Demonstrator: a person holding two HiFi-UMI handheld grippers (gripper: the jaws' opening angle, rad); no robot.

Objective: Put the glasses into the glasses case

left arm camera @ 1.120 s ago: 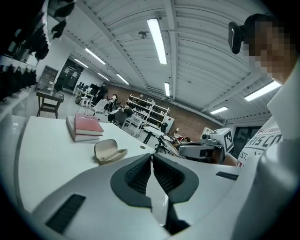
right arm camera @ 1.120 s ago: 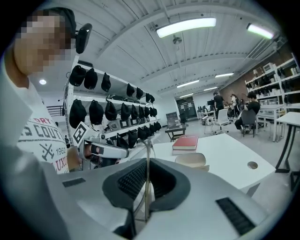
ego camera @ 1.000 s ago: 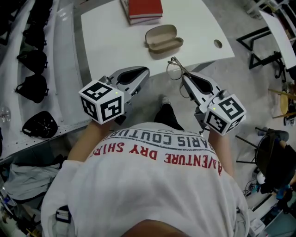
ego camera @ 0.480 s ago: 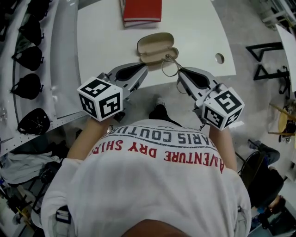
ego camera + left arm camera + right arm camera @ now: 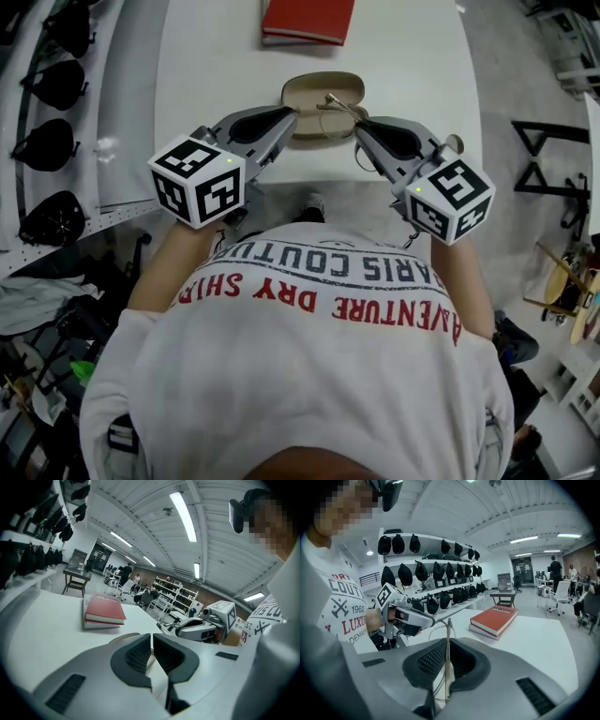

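**Placing step.** The glasses (image 5: 448, 648) are being gripped by a thin wire part of the frame between the closed pads of the right gripper (image 5: 360, 129). They are being held just over the open case (image 5: 309, 89), which is lying near the front edge of the table (image 5: 206, 56). Whether the frame is touching the case cannot be made out. The left gripper (image 5: 287, 122) is being held just beside the case's left end, its jaws all but together on nothing. As a judgement, the step is being done well when the frame's long axis is being matched to that of the lower shell and the lenses are being laid flat. The grip should be loosened only once the frame is being borne by the lining. The light case is probably best being steadied by the left gripper, since a push could slide it toward the book (image 5: 307, 19).
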